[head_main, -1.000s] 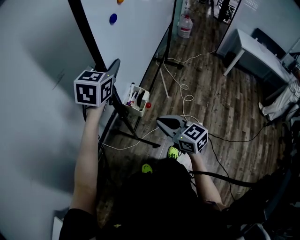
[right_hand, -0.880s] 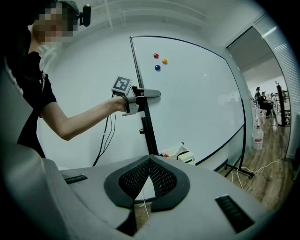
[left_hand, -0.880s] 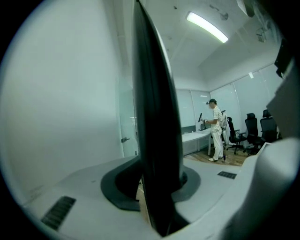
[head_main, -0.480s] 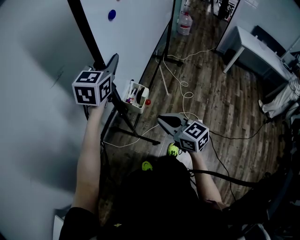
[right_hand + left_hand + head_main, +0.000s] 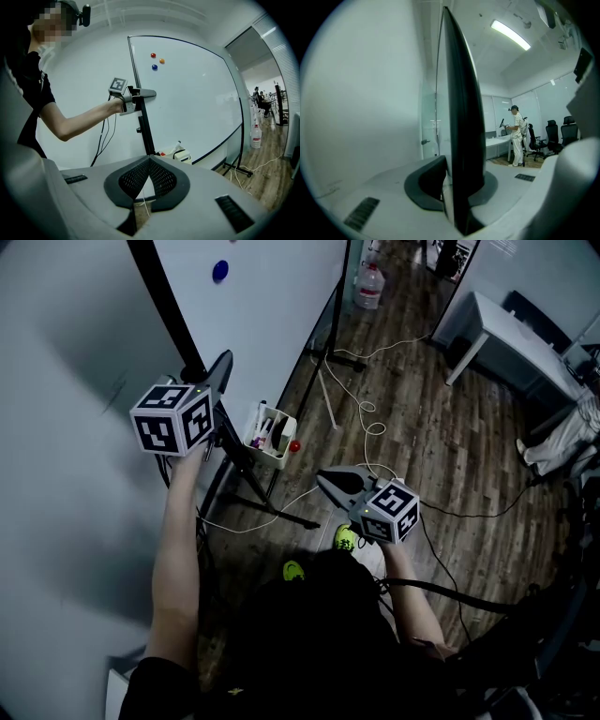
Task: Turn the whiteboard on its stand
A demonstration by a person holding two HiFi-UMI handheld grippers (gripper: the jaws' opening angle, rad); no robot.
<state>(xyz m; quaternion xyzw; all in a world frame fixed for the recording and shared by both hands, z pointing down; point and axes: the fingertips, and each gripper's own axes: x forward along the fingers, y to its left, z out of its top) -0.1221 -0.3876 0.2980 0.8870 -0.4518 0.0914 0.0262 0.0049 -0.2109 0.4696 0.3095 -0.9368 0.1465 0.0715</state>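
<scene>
The whiteboard [image 5: 272, 296] stands on a wheeled stand, its black side frame [image 5: 164, 306] running up at the left. My left gripper [image 5: 223, 364] is raised at that frame, and its jaws are closing. In the left gripper view the black frame edge [image 5: 461, 117] runs between the pads [image 5: 429, 180], which press on it. My right gripper [image 5: 323, 479] hangs lower, apart from the board, shut on nothing. In the right gripper view, the board [image 5: 192, 98] carries three magnets [image 5: 154, 61], with the left gripper [image 5: 147, 93] on its edge.
A small tray of markers [image 5: 272, 437] hangs at the board's lower edge above the stand's legs [image 5: 262, 507]. A white cable [image 5: 366, 418] trails over the wood floor. A water bottle [image 5: 371, 292] and a white table [image 5: 511, 338] stand further off. A person [image 5: 516, 136] stands far back.
My left gripper has moved left and slightly up along with the board's frame; the blue magnet has shifted left too. My right gripper has barely moved.
</scene>
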